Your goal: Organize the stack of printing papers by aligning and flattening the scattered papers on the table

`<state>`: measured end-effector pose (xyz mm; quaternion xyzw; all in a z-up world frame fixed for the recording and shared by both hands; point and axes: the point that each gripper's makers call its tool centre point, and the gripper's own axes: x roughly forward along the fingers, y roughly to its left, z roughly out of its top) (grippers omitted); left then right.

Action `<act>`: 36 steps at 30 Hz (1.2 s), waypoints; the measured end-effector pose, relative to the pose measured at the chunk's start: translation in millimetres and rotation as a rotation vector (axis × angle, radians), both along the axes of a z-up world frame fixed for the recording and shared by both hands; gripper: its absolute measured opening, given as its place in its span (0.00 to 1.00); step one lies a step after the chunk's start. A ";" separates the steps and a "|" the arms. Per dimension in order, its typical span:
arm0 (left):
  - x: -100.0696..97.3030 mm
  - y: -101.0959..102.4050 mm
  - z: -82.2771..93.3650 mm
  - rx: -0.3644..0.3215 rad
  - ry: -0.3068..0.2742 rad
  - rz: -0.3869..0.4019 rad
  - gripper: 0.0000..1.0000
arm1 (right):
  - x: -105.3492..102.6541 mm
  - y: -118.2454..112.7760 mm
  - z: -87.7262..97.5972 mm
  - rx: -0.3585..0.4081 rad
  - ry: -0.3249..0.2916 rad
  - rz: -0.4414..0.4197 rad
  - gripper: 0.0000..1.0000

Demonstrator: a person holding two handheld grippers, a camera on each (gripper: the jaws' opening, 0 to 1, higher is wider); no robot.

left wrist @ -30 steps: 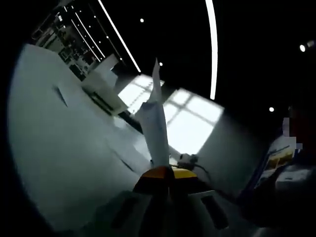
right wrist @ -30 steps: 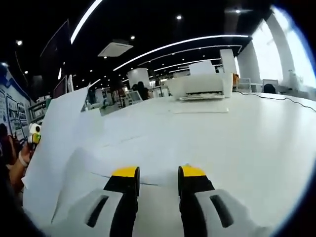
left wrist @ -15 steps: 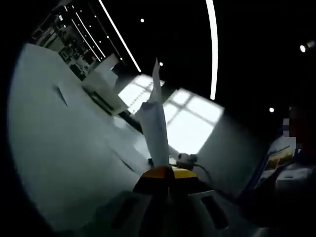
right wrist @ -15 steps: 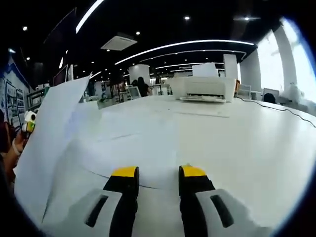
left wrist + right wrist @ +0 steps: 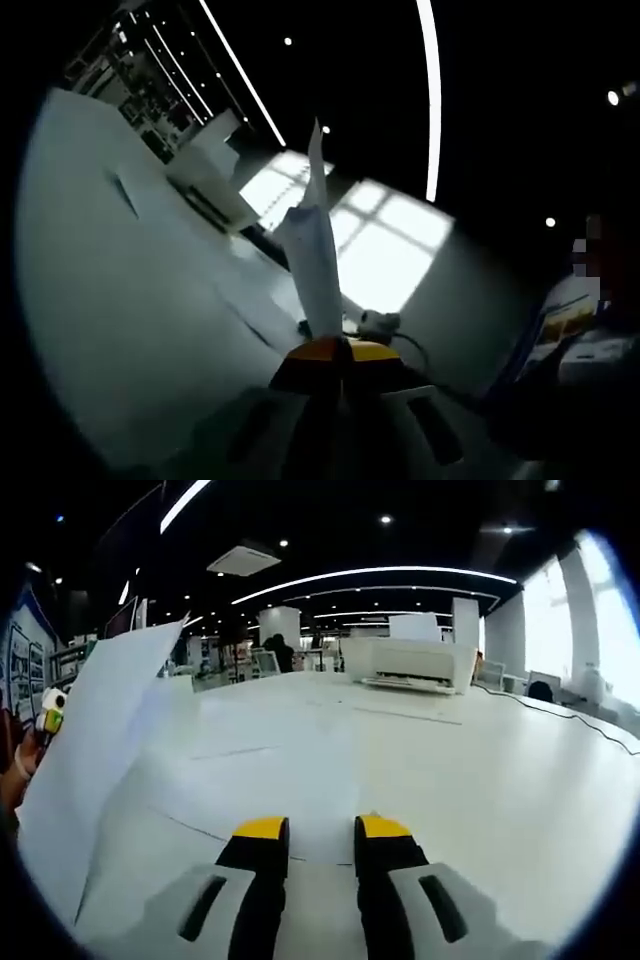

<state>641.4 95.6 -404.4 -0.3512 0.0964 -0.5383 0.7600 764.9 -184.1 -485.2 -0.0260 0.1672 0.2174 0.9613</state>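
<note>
In the left gripper view my left gripper [image 5: 337, 352] is shut on a white sheet of paper [image 5: 316, 250], which stands up edge-on from the jaws. In the right gripper view that lifted sheet [image 5: 95, 755] rises at the left, with the left gripper [image 5: 48, 716] at its far edge and a hand beside it. Several more white sheets [image 5: 270, 780] lie loosely overlapped on the white table [image 5: 500, 780]. My right gripper [image 5: 322, 832] hovers low over these flat sheets, jaws open with a narrow gap and nothing between them.
A white printer [image 5: 412, 662] stands at the far side of the table, also the printer [image 5: 208, 170] in the left gripper view. A thin cable [image 5: 575, 725] runs across the table at the right. Office desks and people sit far behind.
The right gripper view has shifted slightly, so the lifted sheet looks larger at the left; the right jaws stand a little closer together. The left gripper still holds its sheet.
</note>
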 end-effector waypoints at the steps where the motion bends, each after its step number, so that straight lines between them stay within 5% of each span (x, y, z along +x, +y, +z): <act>1: 0.3 0.2 -0.1 0.001 0.000 0.001 0.06 | 0.4 -0.3 0.0 0.001 0.000 0.000 0.22; 36: -0.7 -0.8 -0.2 0.003 -0.003 0.001 0.06 | -4.1 1.5 -0.4 0.036 0.000 -0.020 0.00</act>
